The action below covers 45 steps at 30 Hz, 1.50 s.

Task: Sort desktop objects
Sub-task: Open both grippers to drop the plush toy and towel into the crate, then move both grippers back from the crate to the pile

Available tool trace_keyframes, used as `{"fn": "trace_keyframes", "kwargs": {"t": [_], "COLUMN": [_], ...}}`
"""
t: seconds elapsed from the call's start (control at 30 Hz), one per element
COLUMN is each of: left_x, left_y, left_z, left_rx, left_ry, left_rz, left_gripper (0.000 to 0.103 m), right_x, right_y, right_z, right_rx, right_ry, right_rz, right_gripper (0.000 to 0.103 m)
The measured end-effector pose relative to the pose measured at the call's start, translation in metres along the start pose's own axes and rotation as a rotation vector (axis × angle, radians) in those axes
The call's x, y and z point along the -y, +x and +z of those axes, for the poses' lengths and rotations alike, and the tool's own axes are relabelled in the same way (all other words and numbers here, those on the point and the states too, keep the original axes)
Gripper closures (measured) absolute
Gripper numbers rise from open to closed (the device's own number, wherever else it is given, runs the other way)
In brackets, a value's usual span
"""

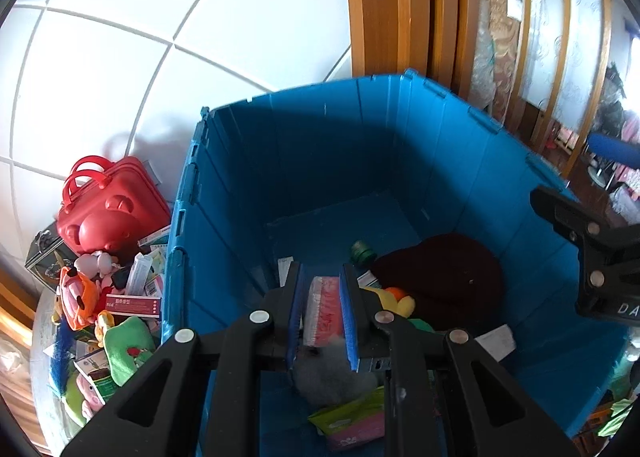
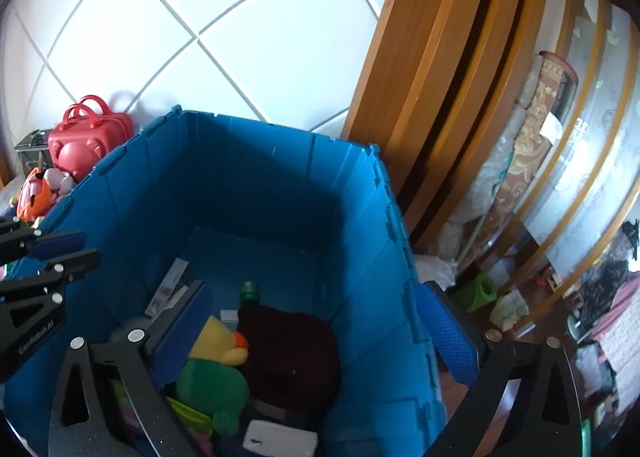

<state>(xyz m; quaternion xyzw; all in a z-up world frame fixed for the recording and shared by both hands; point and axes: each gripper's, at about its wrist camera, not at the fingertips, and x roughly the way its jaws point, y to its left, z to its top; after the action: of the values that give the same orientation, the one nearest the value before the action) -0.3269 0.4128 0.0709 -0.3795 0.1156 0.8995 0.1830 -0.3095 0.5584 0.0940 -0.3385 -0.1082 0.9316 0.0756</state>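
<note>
A big blue crate [image 1: 320,161] fills both views; it also shows in the right wrist view [image 2: 256,185]. My left gripper [image 1: 322,317] hangs over the crate, its blue pads part-way apart with nothing between them; a red and white box [image 1: 326,309] lies below on the crate floor beside a grey plush [image 1: 332,373]. My right gripper [image 2: 316,333] is wide open and empty over the crate's right wall. In the crate lie a dark maroon hat [image 2: 292,353], a yellow and green plush [image 2: 216,369] and a green bottle [image 2: 250,291].
A pile of plush toys and medicine boxes [image 1: 116,309] lies on the table left of the crate, with a red toy case [image 1: 108,209] behind it. A tiled wall [image 1: 160,37] stands behind. A wooden door frame [image 2: 432,97] is to the right.
</note>
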Motion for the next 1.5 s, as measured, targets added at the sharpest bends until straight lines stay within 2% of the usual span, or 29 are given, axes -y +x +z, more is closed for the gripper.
{"fn": "trace_keyframes", "kwargs": {"t": [0.2, 0.4, 0.43, 0.5, 0.6, 0.7, 0.8, 1.03, 1.2, 1.33, 1.5], "left_x": [-0.003, -0.006, -0.005, -0.004, -0.003, -0.003, -0.014, -0.045, -0.081, -0.109, -0.17], "left_y": [-0.044, -0.08, -0.086, -0.095, -0.107, -0.116, -0.125, -0.142, -0.151, -0.161, -0.171], "left_z": [-0.026, -0.06, -0.067, -0.078, -0.095, -0.109, -0.121, -0.145, -0.166, -0.186, -0.219], "left_rx": [0.122, 0.22, 0.239, 0.266, 0.315, 0.344, 0.368, 0.407, 0.411, 0.417, 0.39], "left_ry": [-0.02, -0.045, -0.047, -0.05, -0.05, -0.039, -0.071, -0.143, -0.21, -0.22, -0.31], "left_rz": [-0.027, -0.038, -0.034, -0.029, -0.016, 0.009, -0.003, 0.057, 0.118, 0.237, 0.248], "left_gripper": [0.085, 0.082, 0.08, 0.059, 0.039, 0.038, 0.038, 0.038, 0.038, 0.038, 0.038], "right_x": [0.004, 0.003, 0.003, 0.003, 0.004, 0.0, -0.008, -0.031, -0.06, -0.094, -0.145], "right_y": [-0.041, -0.077, -0.081, -0.087, -0.093, -0.099, -0.109, -0.133, -0.138, -0.145, -0.162], "right_z": [-0.023, -0.062, -0.068, -0.079, -0.096, -0.107, -0.114, -0.117, -0.11, -0.101, -0.088], "right_rx": [0.071, 0.137, 0.144, 0.157, 0.17, 0.18, 0.211, 0.342, 0.391, 0.458, 0.544], "right_ry": [0.031, 0.109, 0.12, 0.146, 0.205, 0.232, 0.236, 0.27, 0.283, 0.266, 0.212], "right_rz": [0.015, 0.083, 0.089, 0.1, 0.127, 0.162, 0.183, 0.251, 0.324, 0.41, 0.513], "right_gripper": [0.0, 0.0, 0.0, 0.0, 0.0, 0.0, 0.0, 0.0, 0.0, 0.0, 0.0]}}
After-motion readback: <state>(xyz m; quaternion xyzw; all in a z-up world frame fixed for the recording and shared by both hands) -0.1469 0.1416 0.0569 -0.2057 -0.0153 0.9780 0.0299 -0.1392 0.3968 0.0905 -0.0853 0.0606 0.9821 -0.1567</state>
